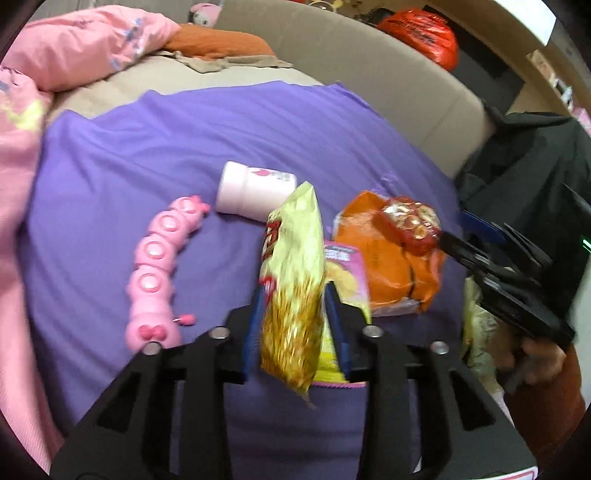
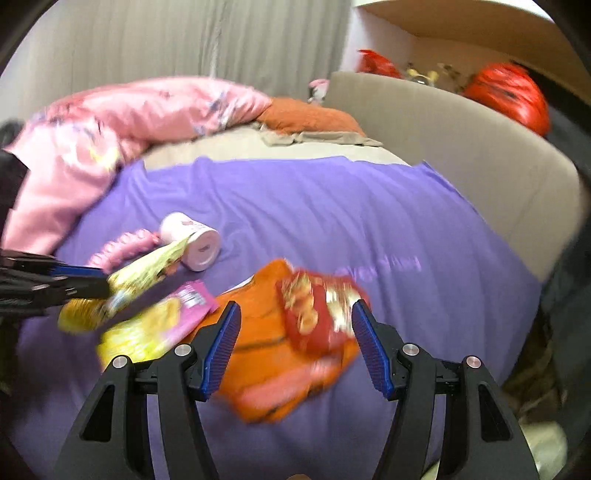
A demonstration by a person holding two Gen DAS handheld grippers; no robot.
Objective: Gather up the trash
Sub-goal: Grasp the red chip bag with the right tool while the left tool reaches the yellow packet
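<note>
I'm looking down at the purple sheet (image 1: 147, 155) spread over the bed, and my left gripper (image 1: 293, 295) is clamping a yellow snack bag (image 1: 291, 280), its blue pads (image 1: 255, 314) pressing on both sides of the crinkled packet so it is standing up between them. Just behind it a pink-and-yellow wrapper (image 1: 349, 273) is lying flat on the sheet, partly hidden by the bag. My right gripper (image 2: 295, 343) is hovering with its jaws standing wide apart over an orange bag (image 2: 266, 354), and a red snack packet (image 2: 317, 314) is lying on top of that orange bag between the open fingers (image 2: 223, 347); the pads are not touching either one as far as I can tell, though the picture is blurring. A pale pink bottle (image 1: 255, 192) is lying on its side toward the middle of the sheet, and a pink caterpillar toy (image 1: 159, 266) is curving just beside it, nearer the sheet's left edge. A pink quilt (image 1: 85, 40) is bunching up along the far left corner of the bed, and an orange-red plastic bag (image 1: 421, 33) is sitting beyond the beige bed frame (image 1: 388, 85) at the far right.
</note>
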